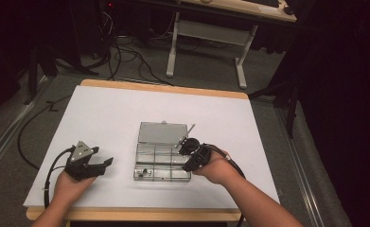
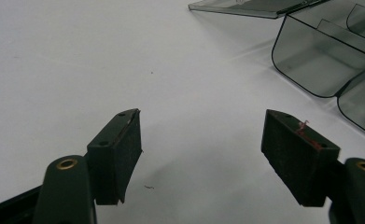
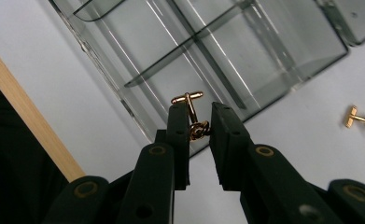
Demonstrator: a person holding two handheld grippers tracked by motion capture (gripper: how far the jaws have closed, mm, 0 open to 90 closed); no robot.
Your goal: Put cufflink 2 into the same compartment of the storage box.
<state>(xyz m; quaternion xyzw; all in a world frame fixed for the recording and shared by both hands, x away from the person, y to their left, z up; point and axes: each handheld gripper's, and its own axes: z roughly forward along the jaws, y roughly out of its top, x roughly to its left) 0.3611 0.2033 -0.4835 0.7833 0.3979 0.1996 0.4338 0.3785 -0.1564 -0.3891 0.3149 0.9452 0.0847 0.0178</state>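
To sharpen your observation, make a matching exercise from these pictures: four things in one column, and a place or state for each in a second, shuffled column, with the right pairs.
Things
1. left gripper
2. right gripper
3. second gold cufflink
4. lid of the clear box

Places or states
A. lies on the white table beside the box
B. jaws wide apart, nothing between them
C. folded open, flat behind the compartments
D. clamped on a gold cufflink over the clear box

Pairs: 1-B, 2-D, 3-A, 4-C
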